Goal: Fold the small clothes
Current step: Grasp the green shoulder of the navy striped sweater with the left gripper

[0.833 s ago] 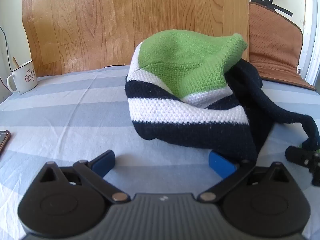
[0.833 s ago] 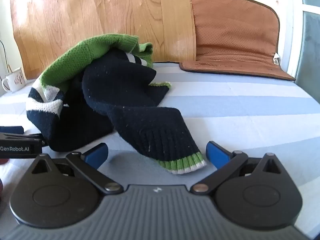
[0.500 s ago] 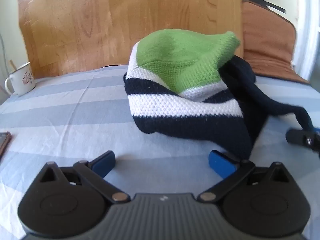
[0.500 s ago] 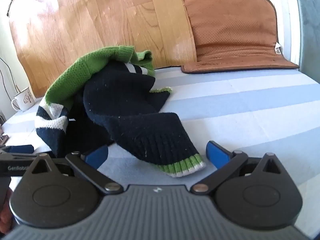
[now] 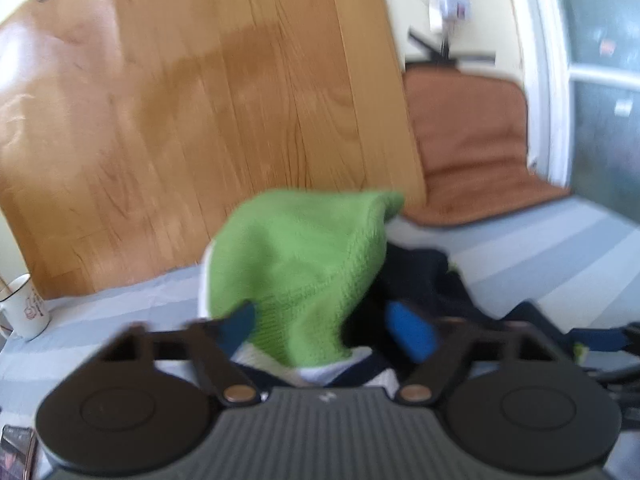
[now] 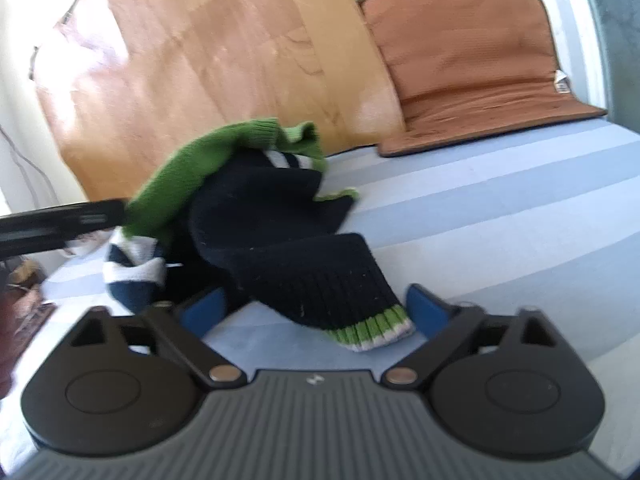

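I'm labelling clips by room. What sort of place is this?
Probably a bedroom at home: the sweater lies on a striped sheet like a bed's, with a mug beside it and a brown cushion against the wall.

Both the left hand-held gripper [image 5: 328, 330] and right hand-held gripper [image 6: 316, 312] have jaws spread wide.

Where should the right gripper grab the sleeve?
Probably at the striped cuff of the sleeve, straight ahead. It lies flat on the sheet between the open fingers of the right gripper, clear of the sweater heap.
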{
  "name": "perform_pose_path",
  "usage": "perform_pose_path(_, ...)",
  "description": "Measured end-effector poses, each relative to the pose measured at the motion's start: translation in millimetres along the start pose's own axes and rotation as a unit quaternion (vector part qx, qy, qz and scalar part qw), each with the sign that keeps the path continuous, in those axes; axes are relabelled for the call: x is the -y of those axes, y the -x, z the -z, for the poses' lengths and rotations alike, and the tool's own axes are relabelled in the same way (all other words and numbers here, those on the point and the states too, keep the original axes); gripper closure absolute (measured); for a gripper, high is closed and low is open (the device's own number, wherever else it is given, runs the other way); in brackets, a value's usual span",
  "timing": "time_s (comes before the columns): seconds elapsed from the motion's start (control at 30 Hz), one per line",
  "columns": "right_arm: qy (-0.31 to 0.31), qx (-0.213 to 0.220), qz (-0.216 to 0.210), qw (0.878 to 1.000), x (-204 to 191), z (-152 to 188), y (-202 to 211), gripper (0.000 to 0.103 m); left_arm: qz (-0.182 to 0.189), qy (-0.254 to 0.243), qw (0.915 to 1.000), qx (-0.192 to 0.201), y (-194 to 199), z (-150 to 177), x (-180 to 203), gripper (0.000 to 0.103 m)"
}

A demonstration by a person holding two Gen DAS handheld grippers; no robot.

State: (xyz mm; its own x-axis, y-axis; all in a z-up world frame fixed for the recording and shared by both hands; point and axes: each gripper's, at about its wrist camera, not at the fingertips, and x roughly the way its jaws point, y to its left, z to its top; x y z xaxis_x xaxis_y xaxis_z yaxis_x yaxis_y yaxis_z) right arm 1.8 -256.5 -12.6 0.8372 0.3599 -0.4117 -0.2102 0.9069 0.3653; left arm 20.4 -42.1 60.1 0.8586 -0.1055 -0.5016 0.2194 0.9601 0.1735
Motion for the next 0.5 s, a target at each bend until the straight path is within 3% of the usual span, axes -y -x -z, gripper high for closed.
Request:
perform_pose_path(0.03, -0.003, -0.001, -0.014, 1.0, 1.2, -1.4, 2.2, 0.032, -0.005, 0.001, 0.9999, -0.016, -10.9, 4.0, -3.2, 0.087)
perform_pose_path(0.07, -0.006, -0.001, -0.031, 1.0, 3.4, -2.2, 5.1, 0.044, -0.006, 0.01, 0.9995, -0.029, -20.9, 4.5, -7.8, 0.096)
perform_pose_path(0.17, -0.004, 0.01, -0.081, 0.997, 6.8, -20.3, 18.6, 0.059, -0.004, 0.066, 0.9978, -0.005, -11.4, 7.8, -44.4, 0.096)
perform_pose_path(0.3, 0.029, 0.044, -0.083, 0.995, 3.8, -59.1, 26.3, 0.058, -0.066, 0.146, 0.9853, 0.059, 30.2, 10.4, -114.0, 0.097)
perform_pose_path(0.37, 0.032, 0.04, -0.082, 0.995, 3.7, -75.3, 13.2, 0.058, -0.074, 0.181, 0.9789, 0.057, 38.4, 16.4, -142.5, 0.097)
perform_pose_path(0.5, 0.045, 0.011, -0.084, 0.995, -0.2, -96.9, -37.4, 0.057, -0.073, 0.19, 0.9785, 0.035, 30.5, 15.6, -156.9, 0.097)
